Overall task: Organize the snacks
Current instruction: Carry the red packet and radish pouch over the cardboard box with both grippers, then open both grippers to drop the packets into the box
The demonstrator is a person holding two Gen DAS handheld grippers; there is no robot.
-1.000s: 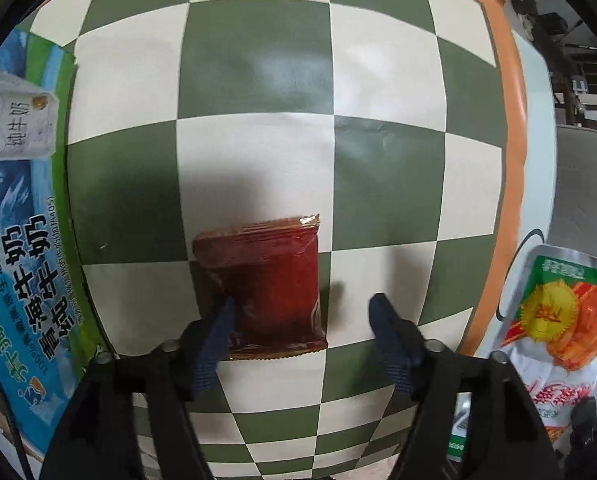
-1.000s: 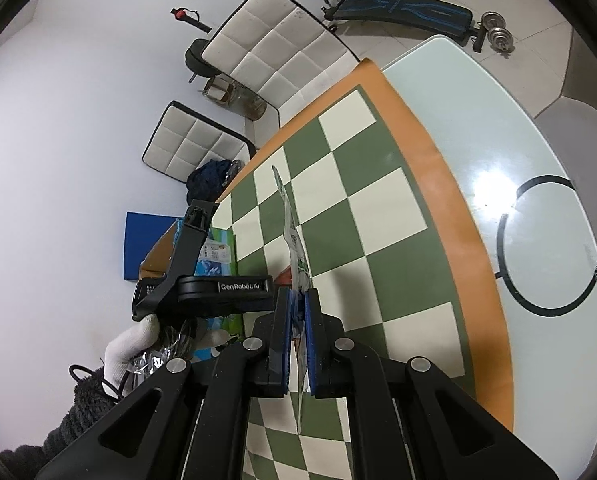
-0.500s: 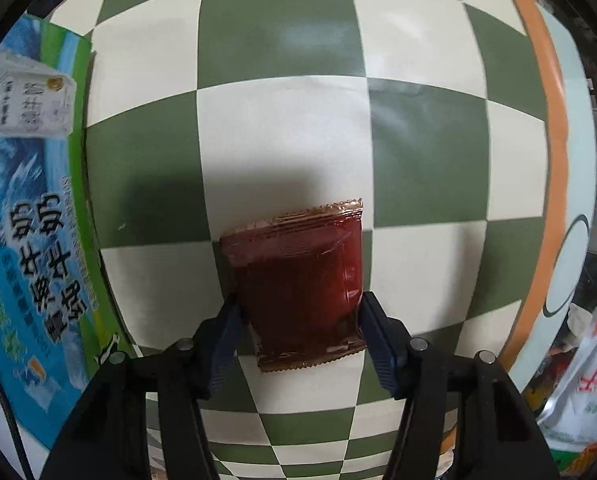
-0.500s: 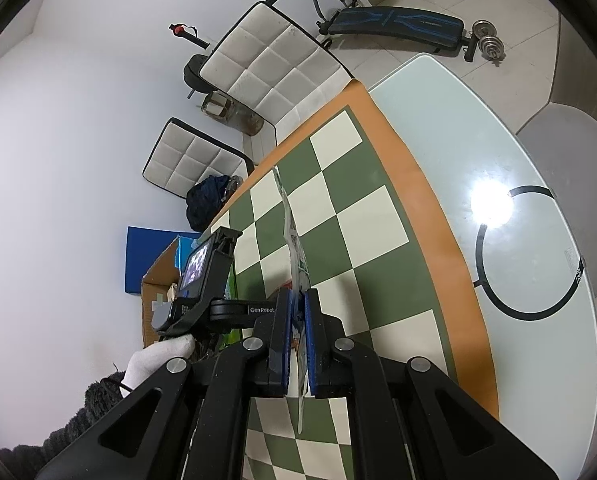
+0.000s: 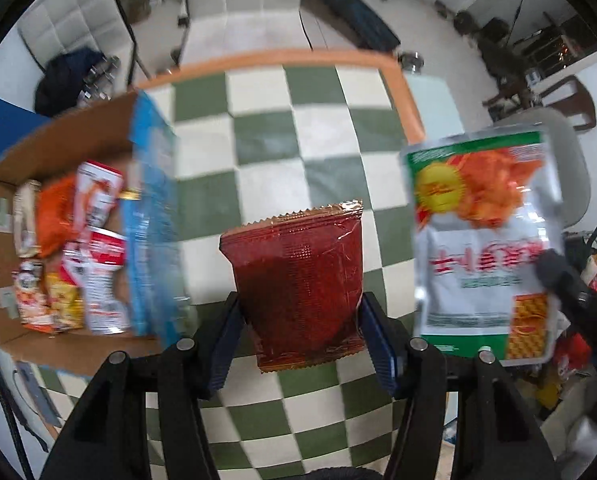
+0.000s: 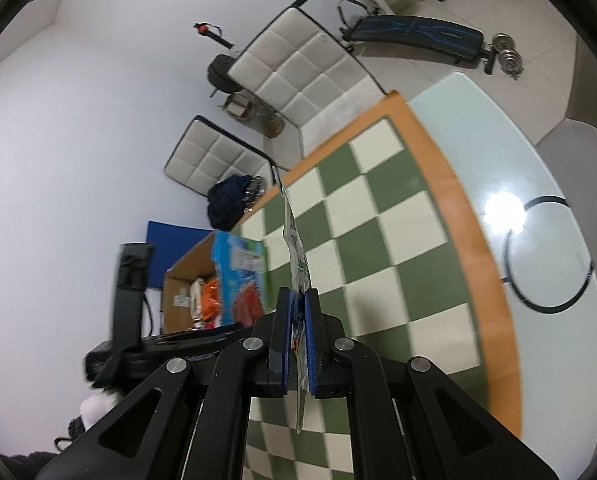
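Cardboard box [image 5: 2, 248] sits left of both held packets, already crowded with snacks.
I've got the left gripper [image 5: 298, 344] clamping the red packet [image 5: 298, 280] above the checkered mat [image 5: 266, 136]; right gripper [image 6: 298, 340] pinches the green-white bag [image 5: 482, 240], box's blue flap [image 5: 154, 216] nearest.

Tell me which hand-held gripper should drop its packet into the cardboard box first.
Probably left: the left hand-held gripper grips the dark red foil packet beside the open cardboard box.

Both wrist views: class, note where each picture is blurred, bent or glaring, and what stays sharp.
Left wrist view: the cardboard box and the silver snack bag smear with motion blur; the red packet stays sharp. Right wrist view: fisheye bends the checkered cloth; lamp glare spots the glass table.
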